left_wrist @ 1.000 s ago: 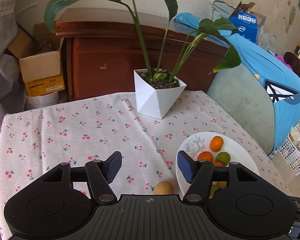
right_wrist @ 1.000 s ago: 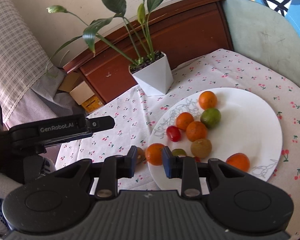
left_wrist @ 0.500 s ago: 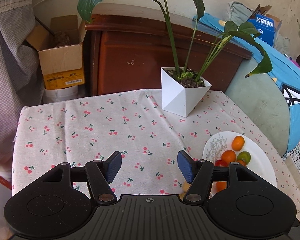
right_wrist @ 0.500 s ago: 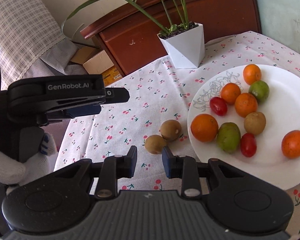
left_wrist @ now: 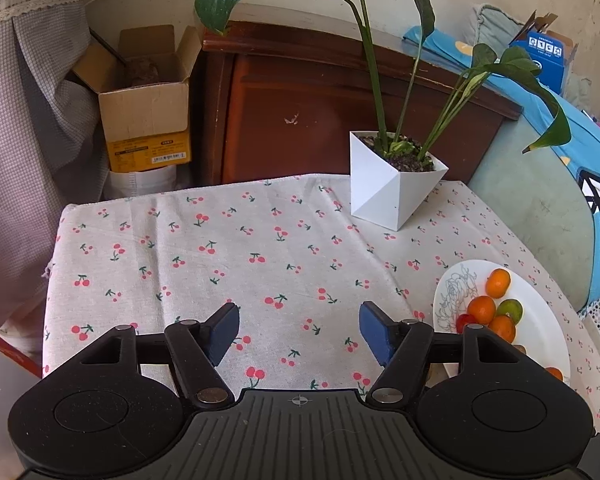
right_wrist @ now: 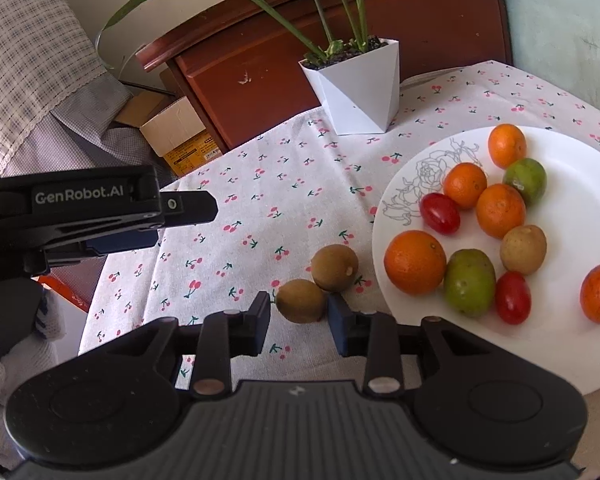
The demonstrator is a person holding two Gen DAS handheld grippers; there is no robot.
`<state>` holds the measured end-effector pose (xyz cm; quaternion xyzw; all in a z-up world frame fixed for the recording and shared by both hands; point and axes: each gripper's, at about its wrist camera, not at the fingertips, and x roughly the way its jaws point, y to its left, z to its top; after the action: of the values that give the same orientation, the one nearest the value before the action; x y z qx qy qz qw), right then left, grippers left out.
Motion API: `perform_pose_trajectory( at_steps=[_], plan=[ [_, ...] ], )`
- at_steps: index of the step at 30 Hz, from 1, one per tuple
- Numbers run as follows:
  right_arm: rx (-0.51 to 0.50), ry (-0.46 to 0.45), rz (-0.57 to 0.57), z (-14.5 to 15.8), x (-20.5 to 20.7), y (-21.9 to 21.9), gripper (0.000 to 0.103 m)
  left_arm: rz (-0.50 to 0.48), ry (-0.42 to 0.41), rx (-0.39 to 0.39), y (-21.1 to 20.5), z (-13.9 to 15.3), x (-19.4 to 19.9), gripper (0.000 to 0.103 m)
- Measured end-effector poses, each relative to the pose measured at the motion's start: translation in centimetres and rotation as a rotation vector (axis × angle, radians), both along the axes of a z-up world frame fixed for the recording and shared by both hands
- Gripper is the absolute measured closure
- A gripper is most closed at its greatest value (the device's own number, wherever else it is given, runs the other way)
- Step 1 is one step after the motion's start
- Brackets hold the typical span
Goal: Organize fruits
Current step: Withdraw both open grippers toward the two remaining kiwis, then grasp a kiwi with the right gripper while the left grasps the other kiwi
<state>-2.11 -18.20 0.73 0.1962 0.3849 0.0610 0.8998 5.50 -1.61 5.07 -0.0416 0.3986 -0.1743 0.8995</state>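
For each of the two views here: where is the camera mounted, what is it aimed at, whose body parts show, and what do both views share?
Left wrist: rides the left tongs, looking down and forward over bare cherry-print tablecloth to the plant pot; only its own fingers show.
Right wrist: rides the right tongs, aimed at two brown fruits beside the plate; the left tongs and a gloved hand show.
Shared: pot, plate, tablecloth, cardboard box.
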Motion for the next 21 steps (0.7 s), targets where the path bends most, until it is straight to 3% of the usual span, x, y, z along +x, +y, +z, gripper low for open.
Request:
perform_pose_trajectory(
  at_steps=[13, 21],
  plan=[
    [-0.006, -0.002, 0.03, 0.6, -0.9, 0.0, 0.075, -0.042, 0.001, 0.005, -0.9, -0.6, -0.5, 0.037],
    [0.023, 0.041, 0.009, 0.7, -3.3, -1.7, 0.075, -0.172, -0.006, 0.015, -3.0, -2.1, -1.8, 0.037]
  ],
)
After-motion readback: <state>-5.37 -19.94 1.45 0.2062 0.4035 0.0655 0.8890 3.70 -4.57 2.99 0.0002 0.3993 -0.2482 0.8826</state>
